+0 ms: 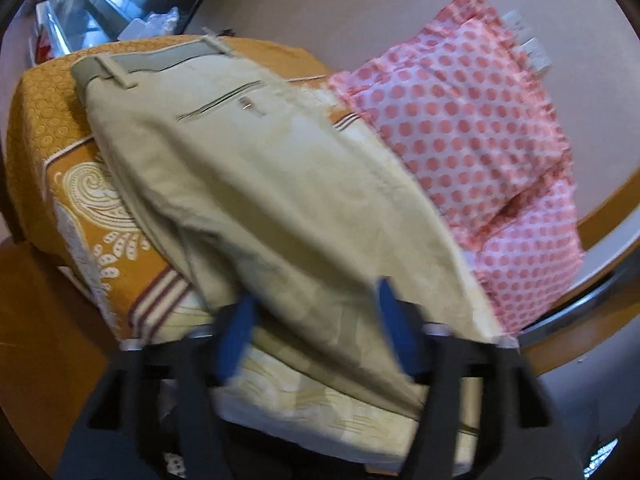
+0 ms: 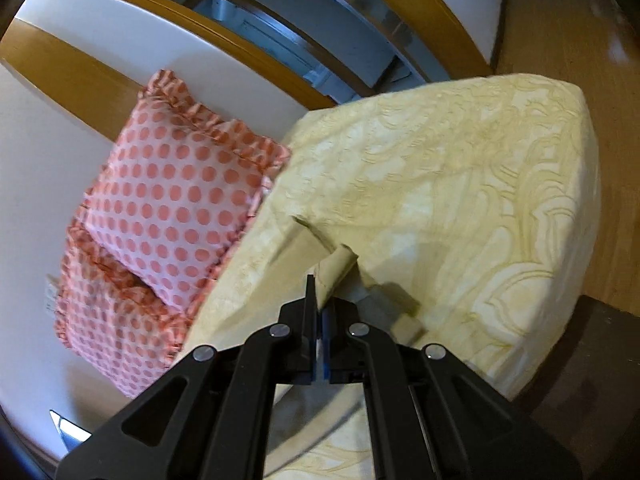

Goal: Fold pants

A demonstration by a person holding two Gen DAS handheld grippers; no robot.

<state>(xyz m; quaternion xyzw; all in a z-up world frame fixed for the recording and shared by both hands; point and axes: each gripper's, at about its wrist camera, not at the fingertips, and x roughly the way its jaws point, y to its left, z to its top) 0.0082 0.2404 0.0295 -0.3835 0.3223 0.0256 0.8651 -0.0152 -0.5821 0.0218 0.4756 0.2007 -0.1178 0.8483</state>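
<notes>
Beige pants [image 1: 260, 184] lie lengthwise on the patterned bed cover [image 1: 60, 112], waistband and back pocket at the far end. My left gripper [image 1: 316, 320] is open, its blue-padded fingers [image 1: 394, 320] astride the near end of the pant legs, with cloth between and over them. In the right wrist view my right gripper [image 2: 318, 300] is shut on a rolled edge of the beige pants [image 2: 334, 270], lifted a little above the pale yellow cover [image 2: 460, 184].
Two pink polka-dot pillows [image 1: 460, 132] lie against the wall beside the pants; they also show in the right wrist view [image 2: 180, 200]. A wooden headboard rail [image 2: 120, 68] runs behind them. Wooden floor [image 2: 580, 40] lies past the bed's edge.
</notes>
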